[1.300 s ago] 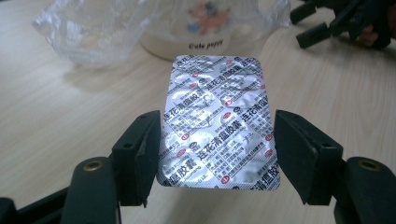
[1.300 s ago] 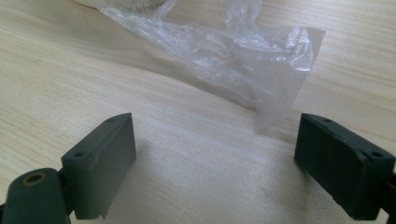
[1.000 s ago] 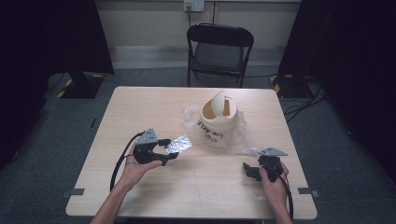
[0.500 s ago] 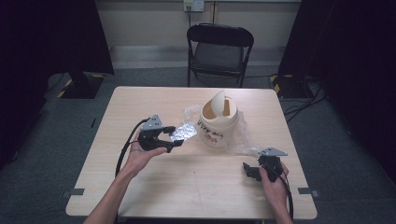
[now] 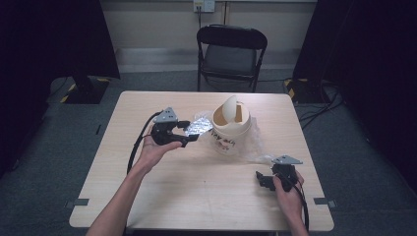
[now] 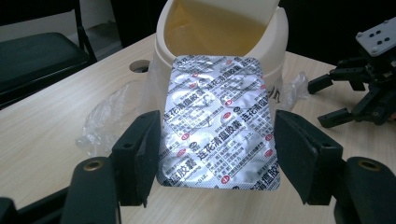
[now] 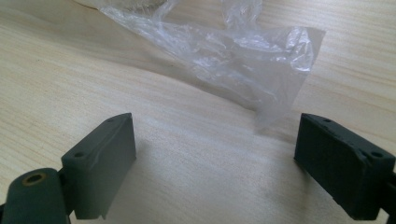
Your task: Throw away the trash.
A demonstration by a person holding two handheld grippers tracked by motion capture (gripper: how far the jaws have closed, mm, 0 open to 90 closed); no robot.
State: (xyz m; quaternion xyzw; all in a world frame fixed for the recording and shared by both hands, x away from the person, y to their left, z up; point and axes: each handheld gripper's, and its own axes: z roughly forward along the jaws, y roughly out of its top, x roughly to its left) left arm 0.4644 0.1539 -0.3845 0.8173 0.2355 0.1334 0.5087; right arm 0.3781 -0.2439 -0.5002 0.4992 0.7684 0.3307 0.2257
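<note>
A silver foil blister pack (image 5: 198, 127) with printed writing is clamped flat between the jaws of my left gripper (image 5: 190, 132), held in the air just left of a cream swing-lid bin (image 5: 231, 127). In the left gripper view the blister pack (image 6: 217, 121) lies across the left gripper (image 6: 217, 142), right in front of the bin (image 6: 219, 28), whose lid is tilted and whose mouth shows. My right gripper (image 5: 261, 180) rests open on the table near its front right; in its own view the right gripper (image 7: 215, 163) has bare wood between its jaws.
Crumpled clear plastic film (image 5: 256, 145) spreads around the bin's base toward the right gripper; the film (image 7: 224, 60) lies just beyond its jaws. The wooden table (image 5: 196, 196) carries all of this. A black folding chair (image 5: 231, 49) stands behind the table's far edge.
My left gripper has carried the blister pack up and to the right, from the table's left middle to beside the bin's mouth. The right gripper has stayed put.
</note>
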